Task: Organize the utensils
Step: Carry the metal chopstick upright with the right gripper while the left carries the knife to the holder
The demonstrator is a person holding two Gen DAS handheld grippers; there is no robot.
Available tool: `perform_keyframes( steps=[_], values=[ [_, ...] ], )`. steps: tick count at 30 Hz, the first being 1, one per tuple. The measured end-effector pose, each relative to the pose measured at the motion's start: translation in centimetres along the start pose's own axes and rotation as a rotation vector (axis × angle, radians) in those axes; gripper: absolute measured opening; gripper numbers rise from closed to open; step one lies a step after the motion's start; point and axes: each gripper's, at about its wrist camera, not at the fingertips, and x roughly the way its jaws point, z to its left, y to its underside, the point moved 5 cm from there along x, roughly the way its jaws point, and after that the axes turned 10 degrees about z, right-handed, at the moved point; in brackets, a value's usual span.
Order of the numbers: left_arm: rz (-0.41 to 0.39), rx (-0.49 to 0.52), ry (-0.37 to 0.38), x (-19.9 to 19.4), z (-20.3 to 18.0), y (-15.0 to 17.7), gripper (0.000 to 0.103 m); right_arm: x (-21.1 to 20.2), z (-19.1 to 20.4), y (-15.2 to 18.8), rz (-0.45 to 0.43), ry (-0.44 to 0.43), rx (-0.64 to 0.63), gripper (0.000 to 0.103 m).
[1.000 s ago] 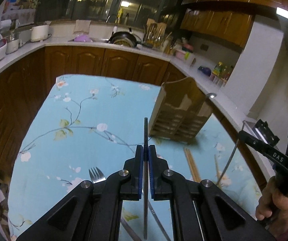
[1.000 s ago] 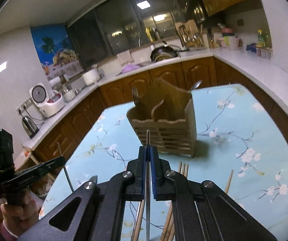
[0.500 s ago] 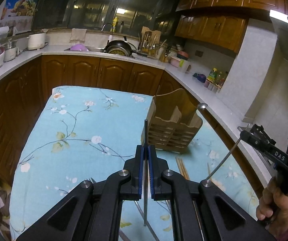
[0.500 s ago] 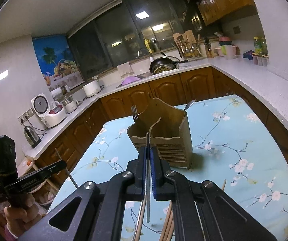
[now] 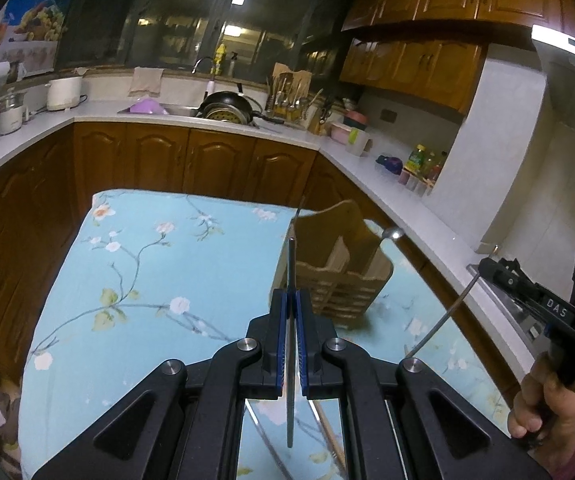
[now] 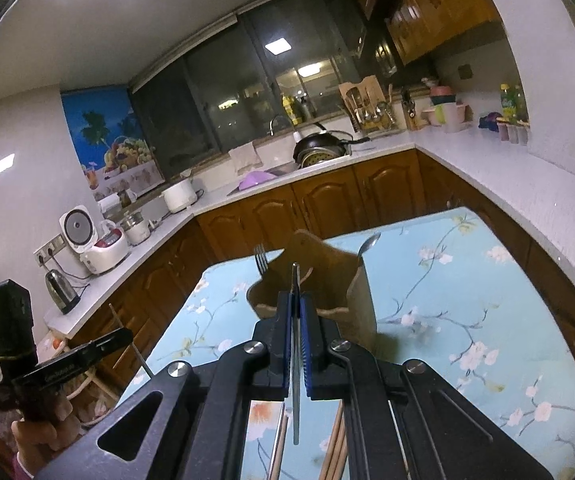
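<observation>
Utensils pinched in both tongs above the flowered table

Tongs first: my left gripper (image 5: 292, 300) is clamped together on a thin metal utensil (image 5: 290, 264) seen edge-on, so I cannot tell which kind it is; its stem runs back between the blue pads (image 5: 283, 320) and out below them. My right gripper (image 6: 296, 304) is likewise clamped on a slim metal utensil (image 6: 295, 280), also edge-on and not identifiable.

From the left camera, the wooden holder (image 5: 339, 276) stands on the blue flowered tablecloth (image 5: 147, 280) at about 1 o'clock from my left tips, near them. A spoon (image 5: 392, 233) pokes out of its right compartment. At 3 o'clock my right hand (image 5: 547, 400) grips the other tool, its utensil slanting down toward the table.

From the right camera, the holder (image 6: 359, 300) sits straight ahead at 12 o'clock, partly hidden by my tips. A fork (image 6: 261, 258) stands upright in its left compartment and the spoon (image 6: 369, 243) rises from the right one. Chopsticks (image 6: 337, 448) lie on the cloth below the jaws, at 6 o'clock. My left hand (image 6: 39, 436) shows at 8 o'clock
</observation>
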Motion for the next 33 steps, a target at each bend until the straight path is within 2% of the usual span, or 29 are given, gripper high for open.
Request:
perform_keyframes(
  steps=[6, 11, 19, 23, 33],
  values=[
    [-0.054, 0.033, 0.005, 0.6, -0.8, -3.0, 0.003, -0.2, -0.4, -3.4, -0.072, 0.019, -0.003, 0.004],
    [-0.117, 0.054, 0.025, 2.2, -1.6, -7.0, 0.003, -0.3, -0.9, -7.2, -0.147, 0.042, -0.009, 0.004],
    [-0.225, 0.049, 0.008, 6.7, -1.1, -11.7, 0.003, 1.5, -2.4, -11.4, -0.204, 0.079, 0.005, 0.004],
    [-0.246, 0.01, -0.016, 11.0, 0.1, -11.7, 0.003, 3.6, -3.3, -11.7, -0.194, 0.093, 0.01, 0.004],
    [-0.197, -0.096, -0.028, 19.8, 1.1, -8.5, 0.003, 8.6, -4.8, -8.0, -0.126, 0.137, 0.013, 0.004]
  ],
)
